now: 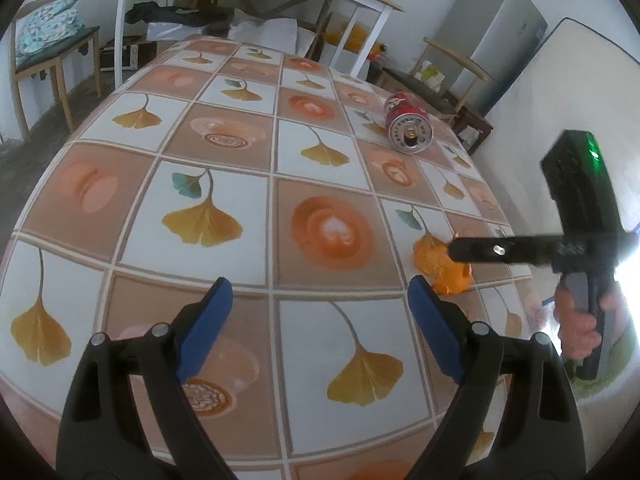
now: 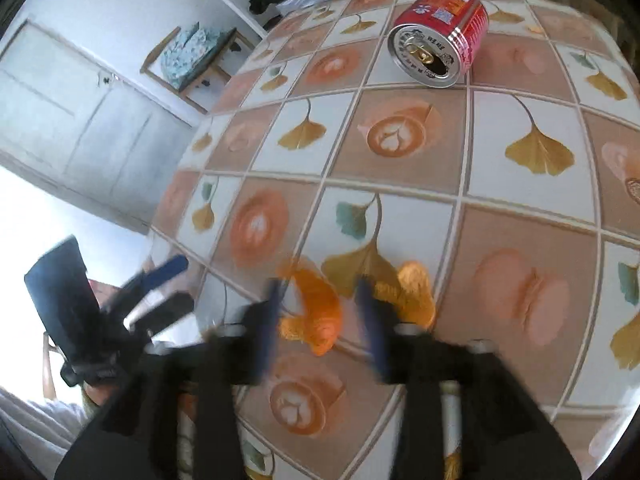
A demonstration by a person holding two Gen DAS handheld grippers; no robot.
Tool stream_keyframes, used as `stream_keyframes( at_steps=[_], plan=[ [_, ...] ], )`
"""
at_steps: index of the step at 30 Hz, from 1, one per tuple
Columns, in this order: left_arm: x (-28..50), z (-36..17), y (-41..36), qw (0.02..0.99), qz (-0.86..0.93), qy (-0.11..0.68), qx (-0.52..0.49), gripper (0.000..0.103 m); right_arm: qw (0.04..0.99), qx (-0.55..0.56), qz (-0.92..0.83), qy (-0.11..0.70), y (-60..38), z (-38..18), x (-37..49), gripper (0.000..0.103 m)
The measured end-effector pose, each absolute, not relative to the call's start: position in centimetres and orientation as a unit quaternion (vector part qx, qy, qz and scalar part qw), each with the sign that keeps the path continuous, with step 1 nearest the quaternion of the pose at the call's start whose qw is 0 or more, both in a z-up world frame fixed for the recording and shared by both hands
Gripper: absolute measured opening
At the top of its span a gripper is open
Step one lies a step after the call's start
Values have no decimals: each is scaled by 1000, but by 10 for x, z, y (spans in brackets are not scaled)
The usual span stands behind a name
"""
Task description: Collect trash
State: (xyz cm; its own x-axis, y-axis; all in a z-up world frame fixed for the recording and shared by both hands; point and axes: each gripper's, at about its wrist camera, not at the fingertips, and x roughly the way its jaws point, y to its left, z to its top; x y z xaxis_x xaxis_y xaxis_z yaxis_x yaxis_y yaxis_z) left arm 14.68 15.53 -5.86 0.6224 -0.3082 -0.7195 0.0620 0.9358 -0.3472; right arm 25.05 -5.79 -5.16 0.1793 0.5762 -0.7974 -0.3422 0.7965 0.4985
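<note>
The table [image 1: 224, 128] fills both views, spread with a cloth of leaf and coffee-cup squares, and two bits of rubbish lie on it. The big one is the red can [image 2: 440, 32], down on its side towards the far right of the table, its opened top turned to the cameras; the label is too blurred to read. It sits well apart from both tools.

The smaller piece is where the action is: a crumpled orange wrapper [image 2: 320, 312], shiny and creased, near the table's right edge. It looks light and thin, likely to slide or fold under a squeeze. The right gripper [image 2: 324, 312] is over it with its fingers apart, one on each side of the wrapper, not yet pinching; the motion blur hides whether a pad touches it.

The left gripper [image 1: 320, 328] hangs wide open above bare cloth, holding nothing.

By the look of it, this is the pick-up of the wrapper. The next move calls for the right fingers to settle low and squeeze on the crumple's thick middle, then lift. No bin shows in either view.
</note>
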Motion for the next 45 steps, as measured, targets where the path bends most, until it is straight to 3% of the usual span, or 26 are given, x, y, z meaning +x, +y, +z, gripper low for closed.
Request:
stream_keyframes(
  at_steps=[7, 11, 18, 23, 26, 39, 45],
  plan=[
    [147, -60, 150, 889, -108, 424, -139, 85, 818, 85, 238, 517, -93, -41, 239, 52],
    [148, -61, 145, 887, -112, 427, -135, 85, 823, 75, 204, 525, -102, -54, 248, 41],
    [148, -62, 140, 886, -113, 430, -131, 85, 837, -8, 203, 508, -78, -59, 238, 36],
    [147, -62, 137, 886, -115, 430, -131, 85, 841, -57, 201, 498, -64, -61, 226, 15],
    [147, -61, 134, 885, -118, 431, -129, 85, 843, -42, 200, 498, -70, -59, 225, 9],
    [143, -59, 134, 886, -118, 429, -133, 85, 862, 45, 233, 448, -82, -8, 217, 7],
    [142, -59, 132, 884, -122, 431, -133, 85, 832, 45, 248, 494, -60, -29, 223, 13]
  ],
)
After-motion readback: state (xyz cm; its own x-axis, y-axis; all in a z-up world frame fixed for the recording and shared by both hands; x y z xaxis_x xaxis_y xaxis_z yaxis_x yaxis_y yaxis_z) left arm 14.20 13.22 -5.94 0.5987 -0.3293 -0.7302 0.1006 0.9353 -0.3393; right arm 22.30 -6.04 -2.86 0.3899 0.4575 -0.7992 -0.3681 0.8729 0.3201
